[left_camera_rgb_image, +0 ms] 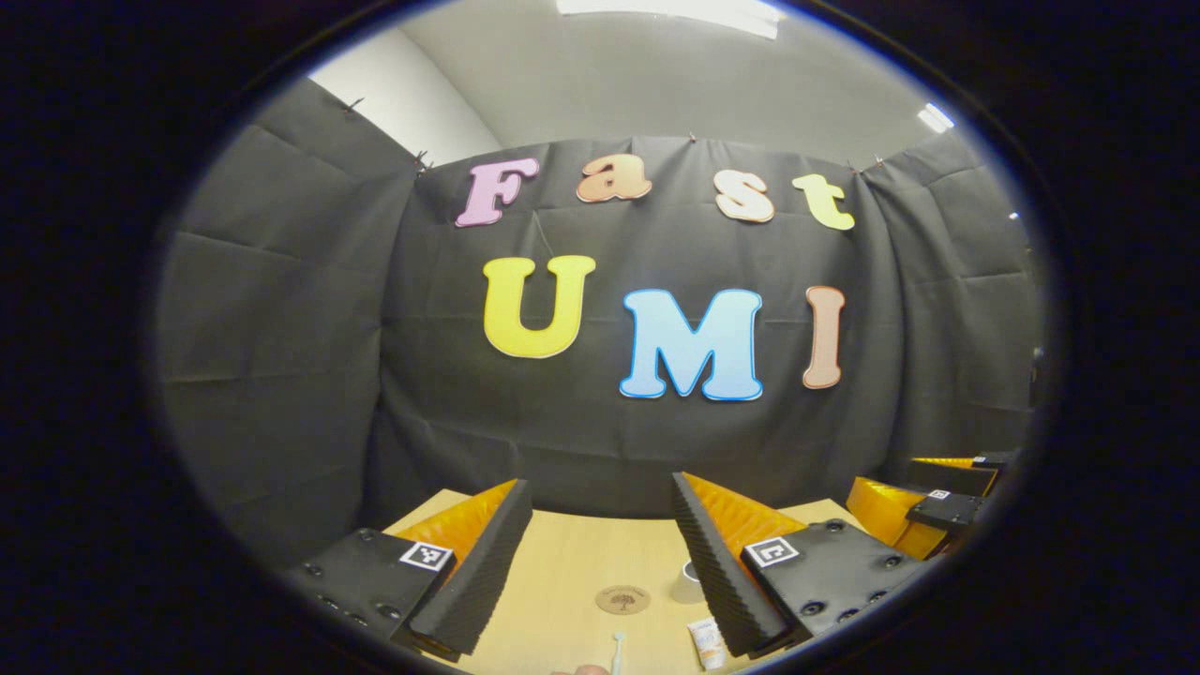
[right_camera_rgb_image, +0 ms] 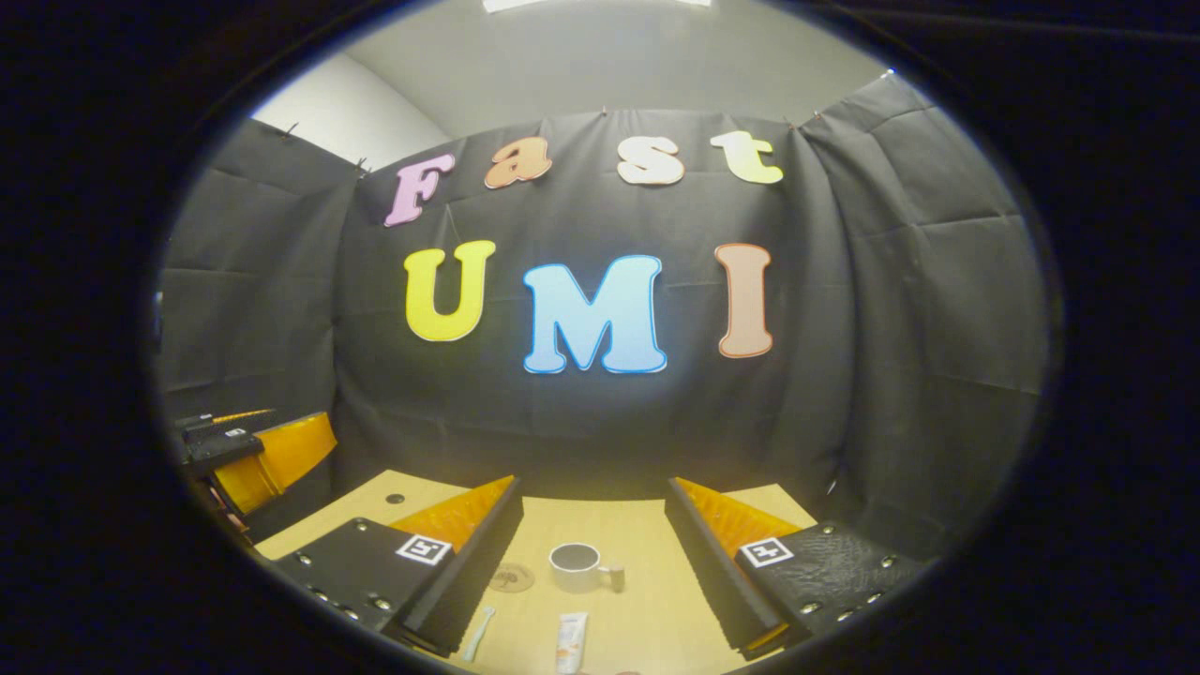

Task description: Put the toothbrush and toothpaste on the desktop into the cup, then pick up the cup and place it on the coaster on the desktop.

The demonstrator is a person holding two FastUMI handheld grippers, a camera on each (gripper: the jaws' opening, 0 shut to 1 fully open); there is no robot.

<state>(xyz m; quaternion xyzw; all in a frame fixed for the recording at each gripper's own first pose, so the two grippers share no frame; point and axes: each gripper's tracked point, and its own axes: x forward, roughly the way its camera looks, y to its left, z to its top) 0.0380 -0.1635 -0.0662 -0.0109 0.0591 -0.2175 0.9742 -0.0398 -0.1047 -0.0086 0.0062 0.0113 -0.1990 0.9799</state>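
Toothbrush [right_camera_rgb_image: 477, 633] and toothpaste [right_camera_rgb_image: 571, 642] both lie flat on the wooden desktop [right_camera_rgb_image: 637, 600], at its near side and a little apart from each other, the toothbrush to the left of the tube in the right gripper view. Behind them stands the white cup [right_camera_rgb_image: 576, 566], upright, with its handle turned to the right. Just to the left of the cup lies the round coaster [right_camera_rgb_image: 513, 577], flat on the wood, partly hidden by a finger of the right gripper [right_camera_rgb_image: 592, 562]. This gripper hangs above the desktop with its fingers spread wide, and nothing is between them.

In the left gripper view the coaster [left_camera_rgb_image: 622, 599] is near the middle, the toothbrush [left_camera_rgb_image: 617, 649] and the toothpaste [left_camera_rgb_image: 707, 643] are at the bottom edge, and the cup [left_camera_rgb_image: 687, 583] is half covered by a finger. The left gripper [left_camera_rgb_image: 600, 572] is also wide open and holds nothing. Each gripper sees the other one at the side, well apart.
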